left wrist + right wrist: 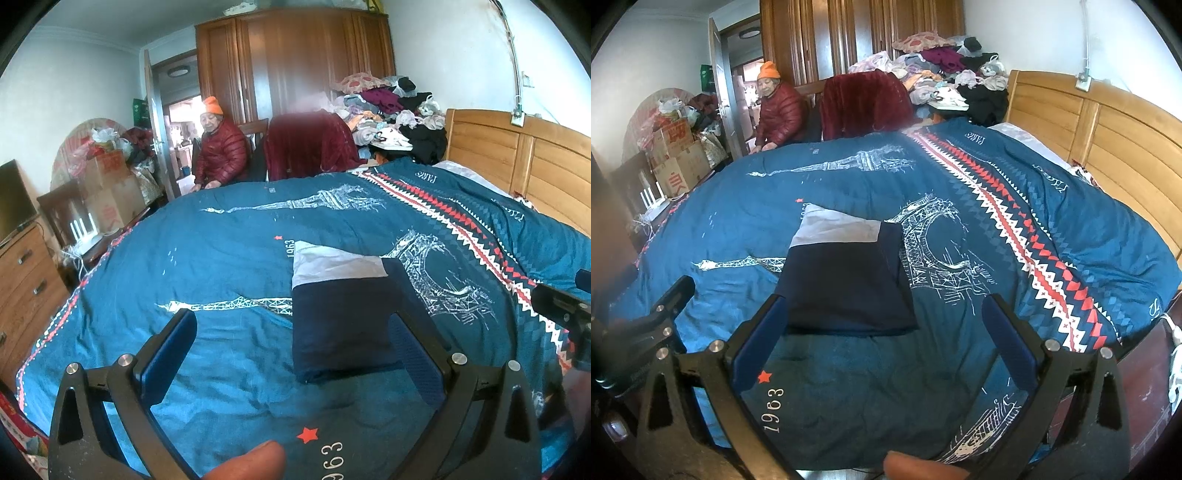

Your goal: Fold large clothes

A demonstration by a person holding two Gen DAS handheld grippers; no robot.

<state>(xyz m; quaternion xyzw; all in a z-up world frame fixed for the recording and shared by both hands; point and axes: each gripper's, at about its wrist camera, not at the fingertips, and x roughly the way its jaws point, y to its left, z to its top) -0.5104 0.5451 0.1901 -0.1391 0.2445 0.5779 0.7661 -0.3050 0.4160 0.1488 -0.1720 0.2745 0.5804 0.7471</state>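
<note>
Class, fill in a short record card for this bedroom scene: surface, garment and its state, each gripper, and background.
Surface: blue quilt printed with white towers and a red-and-white zigzag band, spread over the bed.
Garment: dark navy folded cloth with a pale grey panel at its far end, lying flat on the quilt as a neat rectangle.
Left gripper: open, holding nothing, fingers either side of the garment in its view.
Right gripper: open, holding nothing.
Background: wooden headboard; heap of mixed clothes; seated person in orange hat and red padded jacket.
</note>
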